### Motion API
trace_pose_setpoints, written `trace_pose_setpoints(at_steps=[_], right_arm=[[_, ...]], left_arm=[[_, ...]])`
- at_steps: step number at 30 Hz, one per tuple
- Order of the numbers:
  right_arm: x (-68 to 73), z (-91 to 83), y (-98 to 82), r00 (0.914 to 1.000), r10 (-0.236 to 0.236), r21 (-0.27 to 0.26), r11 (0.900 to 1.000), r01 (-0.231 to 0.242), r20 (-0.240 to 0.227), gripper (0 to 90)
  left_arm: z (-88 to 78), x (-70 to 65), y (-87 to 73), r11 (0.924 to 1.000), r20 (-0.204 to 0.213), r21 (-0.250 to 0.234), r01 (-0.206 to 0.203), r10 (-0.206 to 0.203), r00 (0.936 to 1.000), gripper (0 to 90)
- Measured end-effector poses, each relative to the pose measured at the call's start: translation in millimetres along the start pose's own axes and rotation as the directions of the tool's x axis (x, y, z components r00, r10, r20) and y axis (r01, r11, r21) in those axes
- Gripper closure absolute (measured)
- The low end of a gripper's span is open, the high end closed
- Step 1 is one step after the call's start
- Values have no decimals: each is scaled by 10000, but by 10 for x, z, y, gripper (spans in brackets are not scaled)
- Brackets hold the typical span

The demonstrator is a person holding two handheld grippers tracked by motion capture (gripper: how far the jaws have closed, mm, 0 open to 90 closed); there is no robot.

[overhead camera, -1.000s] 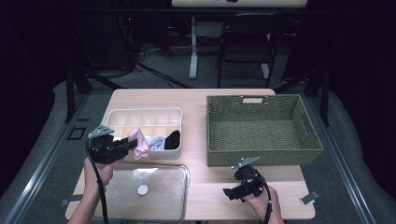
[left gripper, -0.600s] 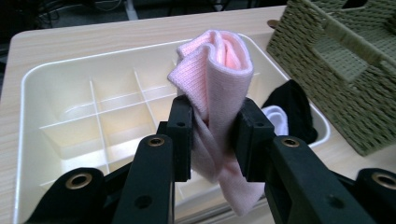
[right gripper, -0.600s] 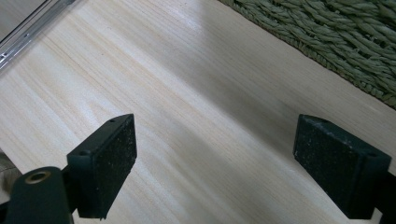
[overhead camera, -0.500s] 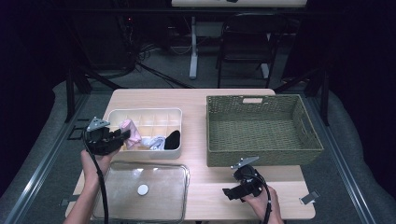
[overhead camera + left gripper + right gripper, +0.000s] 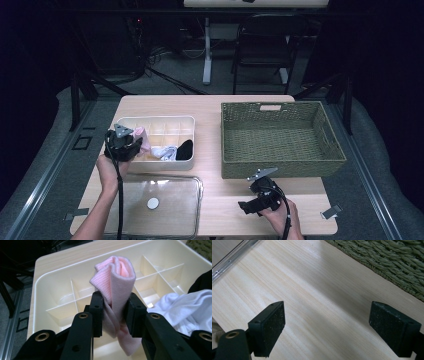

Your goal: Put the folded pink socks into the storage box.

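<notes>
The left gripper (image 5: 113,315) clamps a folded pink knit sock (image 5: 116,282) above the cream plastic divided tray (image 5: 50,287). The right gripper (image 5: 334,327) stands wide open over the pale wooden table (image 5: 312,290), holding nothing.

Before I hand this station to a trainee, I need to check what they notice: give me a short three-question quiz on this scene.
1. True or false: the left claw is clamped on a folded pink cloth.
2. Multiple choice: beneath the right claw lies A) the woven basket, B) bare wooden table, C) the clear lid.
3. Fill in: the pink cloth is held over the cream divided ____, which also holds white cloth.

Key: 1 true; 2 B; 3 tray.
</notes>
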State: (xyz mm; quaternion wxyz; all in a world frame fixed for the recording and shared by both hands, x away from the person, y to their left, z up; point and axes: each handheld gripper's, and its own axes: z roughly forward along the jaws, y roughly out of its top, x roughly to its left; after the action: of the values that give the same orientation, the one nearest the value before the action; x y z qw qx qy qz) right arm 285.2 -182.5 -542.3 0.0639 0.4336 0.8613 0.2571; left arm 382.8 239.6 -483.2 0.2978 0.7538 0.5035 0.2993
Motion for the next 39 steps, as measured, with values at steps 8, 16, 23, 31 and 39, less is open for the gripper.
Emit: trace_pose_setpoints(at_steps=[8,16,23,31,39], right_arm=[[25,-2,1,10000,-10,-108,9999,10,30,129],[30,-6,5,10000,-79,-54,10000,79,-27,129],[41,5,13,9999,-140,10,9999,140,-58,129],[43,2,15,9999,-153,43,9999,153,-75,130],[47,15,12,10000,-89,-9,10000,89,-36,130]], left_arm=[[141,-99,-19,9983,-49,402,-416,418,9991,706],[248,-102,-55,9977,838,682,60,-117,9964,706],[307,-111,-84,9940,999,1092,14,-124,9949,704],[307,-105,-76,9864,1159,1631,-201,10,9933,714],[335,-123,-72,9735,1499,2222,-538,204,9885,723]])
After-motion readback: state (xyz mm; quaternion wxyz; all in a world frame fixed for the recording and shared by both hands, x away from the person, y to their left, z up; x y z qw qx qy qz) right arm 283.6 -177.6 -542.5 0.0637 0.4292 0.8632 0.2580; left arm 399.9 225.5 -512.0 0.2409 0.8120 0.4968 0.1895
